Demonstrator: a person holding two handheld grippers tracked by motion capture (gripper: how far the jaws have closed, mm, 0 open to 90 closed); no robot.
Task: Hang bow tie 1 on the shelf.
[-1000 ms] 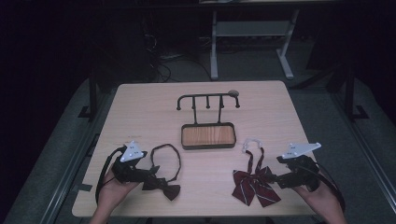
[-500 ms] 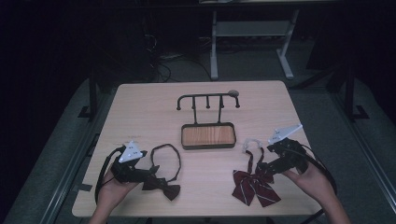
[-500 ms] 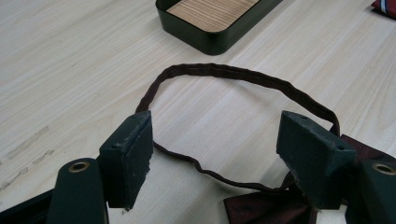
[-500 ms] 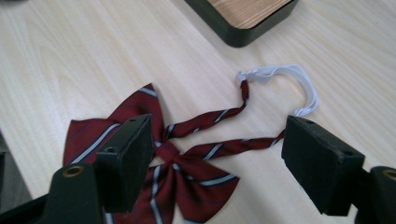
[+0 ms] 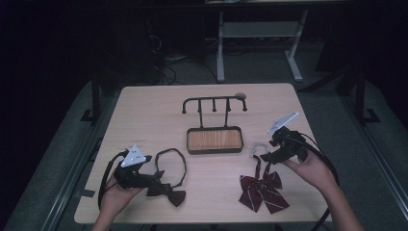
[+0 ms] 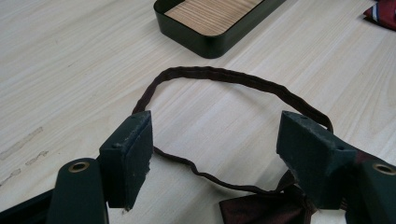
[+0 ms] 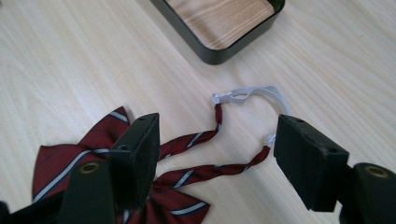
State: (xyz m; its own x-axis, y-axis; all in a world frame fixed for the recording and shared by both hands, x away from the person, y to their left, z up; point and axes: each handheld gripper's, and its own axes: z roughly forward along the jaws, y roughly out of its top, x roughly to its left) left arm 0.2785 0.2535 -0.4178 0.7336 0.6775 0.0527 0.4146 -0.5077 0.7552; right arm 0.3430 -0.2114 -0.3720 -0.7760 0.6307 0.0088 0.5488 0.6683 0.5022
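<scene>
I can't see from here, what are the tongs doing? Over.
Left tongs open over dark bow tie's strap. Right tongs open, just narrowing, above striped bow tie's loop, nothing gripped. Tray beyond, path clear.

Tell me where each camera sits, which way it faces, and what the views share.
High view: above the person's side, looking forward and down on the table; both forearms, left tongs and right tongs show.
Left gripper view: on the left tongs, looking along open jaws at the dark bow tie.
Right gripper view: on the right tongs, over the striped bow tie.
All share the tray.
</scene>
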